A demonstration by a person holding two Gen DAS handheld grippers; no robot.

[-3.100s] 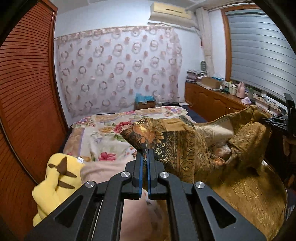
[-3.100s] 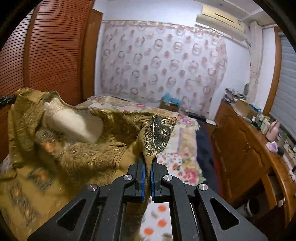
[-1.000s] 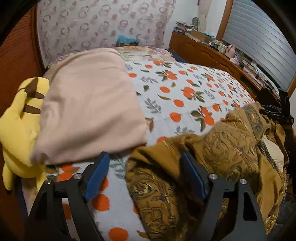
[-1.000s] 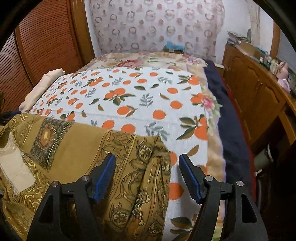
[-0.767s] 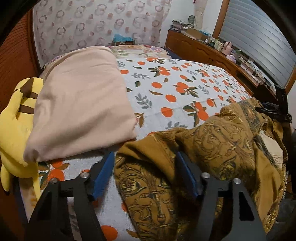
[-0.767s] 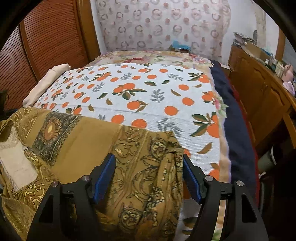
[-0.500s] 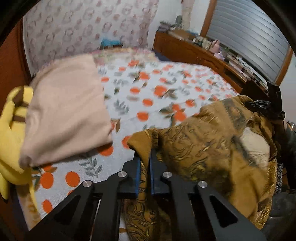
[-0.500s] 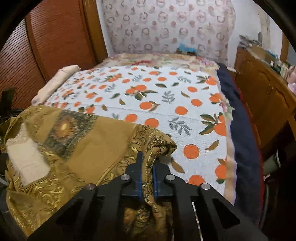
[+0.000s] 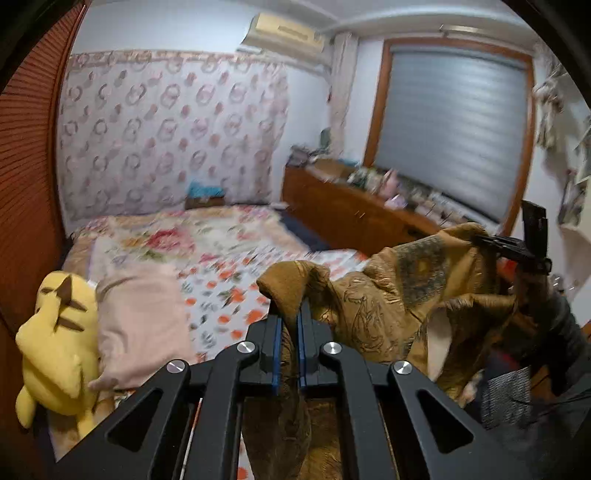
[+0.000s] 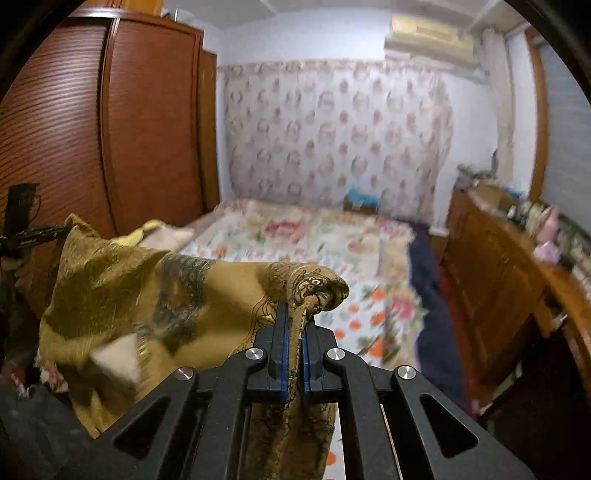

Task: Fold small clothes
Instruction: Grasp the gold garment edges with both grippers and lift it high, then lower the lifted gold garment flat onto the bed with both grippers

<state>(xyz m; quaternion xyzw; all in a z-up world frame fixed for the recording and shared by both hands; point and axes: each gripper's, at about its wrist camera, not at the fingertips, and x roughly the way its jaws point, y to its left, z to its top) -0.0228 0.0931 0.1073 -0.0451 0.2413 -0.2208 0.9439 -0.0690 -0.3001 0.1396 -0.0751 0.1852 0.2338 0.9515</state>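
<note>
— Left gripper [image 9: 287, 325]?
— Jaws pinched tight on a fold of cloth [image 9: 388, 295], tipped a little below level.
— Right gripper [image 10: 293, 332]?
— Same: clamped on the other corner, held up opposite, fabric slung between.

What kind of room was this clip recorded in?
Most likely a home bedroom: a bed with floral and orange-print covers, a tall wooden wardrobe beside it, and a wall air conditioner above a patterned curtain.
</note>
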